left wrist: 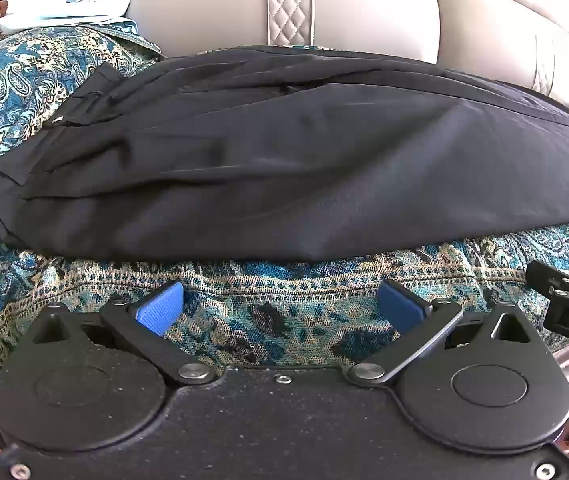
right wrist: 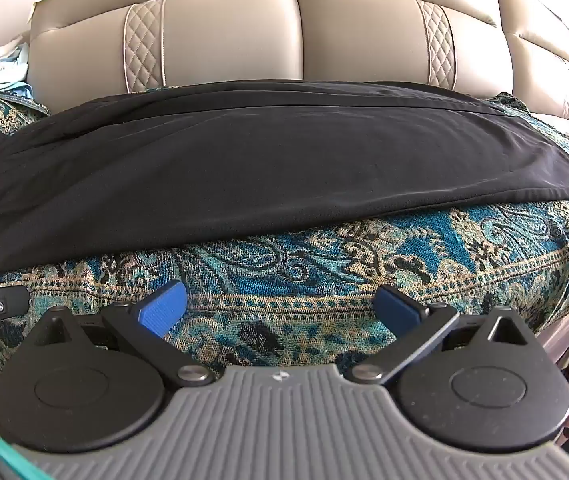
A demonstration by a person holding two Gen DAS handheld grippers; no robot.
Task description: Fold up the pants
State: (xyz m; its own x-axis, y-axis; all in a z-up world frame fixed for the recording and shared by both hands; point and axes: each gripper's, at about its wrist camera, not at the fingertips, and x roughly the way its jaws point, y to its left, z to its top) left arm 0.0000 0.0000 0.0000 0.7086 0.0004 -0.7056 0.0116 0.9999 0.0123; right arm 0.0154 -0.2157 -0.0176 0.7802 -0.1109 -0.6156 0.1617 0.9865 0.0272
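Black pants [left wrist: 284, 152] lie flat lengthwise on a teal paisley cover [left wrist: 284, 320], one leg folded over the other, waistband at the left [left wrist: 64, 112]. They also show in the right wrist view [right wrist: 264, 160], with the leg hem at the right [right wrist: 564, 184]. My left gripper [left wrist: 280, 306] is open and empty, just in front of the pants' near edge. My right gripper [right wrist: 280, 308] is open and empty, also in front of the near edge, further right. Each gripper's body shows at the edge of the other's view.
A beige leather sofa back [right wrist: 296, 32] rises behind the pants. Light blue clothes [left wrist: 84, 4] are piled at the far left of the seat. The paisley cover [right wrist: 364, 272] runs along the seat's front edge.
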